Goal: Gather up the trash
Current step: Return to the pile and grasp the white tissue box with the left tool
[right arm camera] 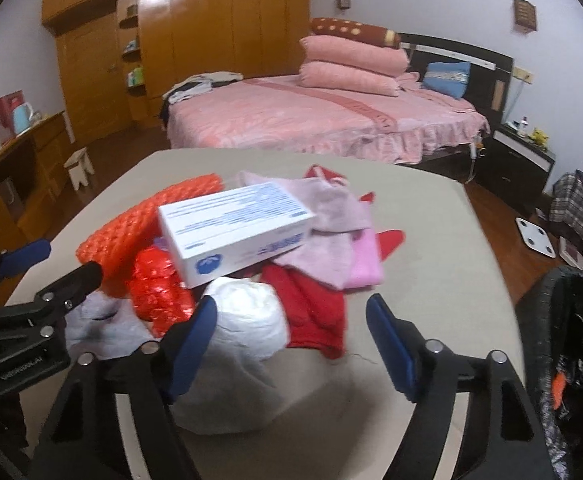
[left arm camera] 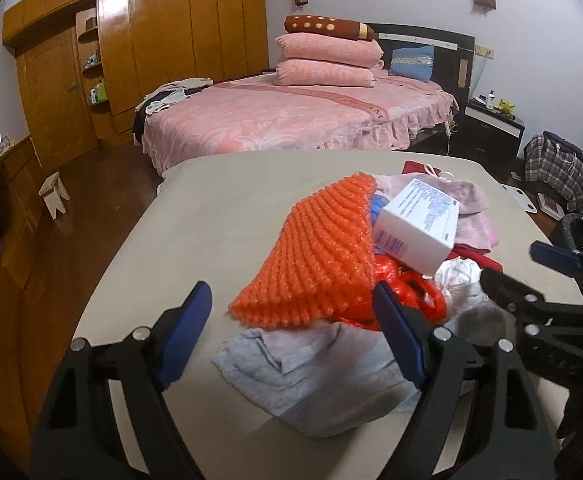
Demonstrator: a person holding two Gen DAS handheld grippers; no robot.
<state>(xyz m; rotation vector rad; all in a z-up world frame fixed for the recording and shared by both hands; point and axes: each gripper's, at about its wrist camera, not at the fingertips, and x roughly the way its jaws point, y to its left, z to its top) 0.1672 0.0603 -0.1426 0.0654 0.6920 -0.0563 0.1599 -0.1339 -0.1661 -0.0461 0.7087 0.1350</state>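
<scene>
A heap lies on the beige table (left arm camera: 195, 224): orange bubble wrap (left arm camera: 315, 252), a white printed box (left arm camera: 419, 224), a crumpled red plastic bag (right arm camera: 155, 288), a white wad (right arm camera: 247, 312), and grey, pink and red cloths. My left gripper (left arm camera: 291, 332) is open, hovering just before the bubble wrap's near edge, above a grey cloth (left arm camera: 303, 376). My right gripper (right arm camera: 291, 340) is open and empty, low over the white wad and red cloth (right arm camera: 315, 312). Each gripper shows at the edge of the other's view.
A black-lined trash bin (right arm camera: 571, 344) stands at the table's right side. Behind are a pink bed (left arm camera: 291, 112), a wooden wardrobe (left arm camera: 171, 32), a small stool (left arm camera: 53, 196), a nightstand (left arm camera: 491, 128) and a plaid bag (left arm camera: 555, 164) on the floor.
</scene>
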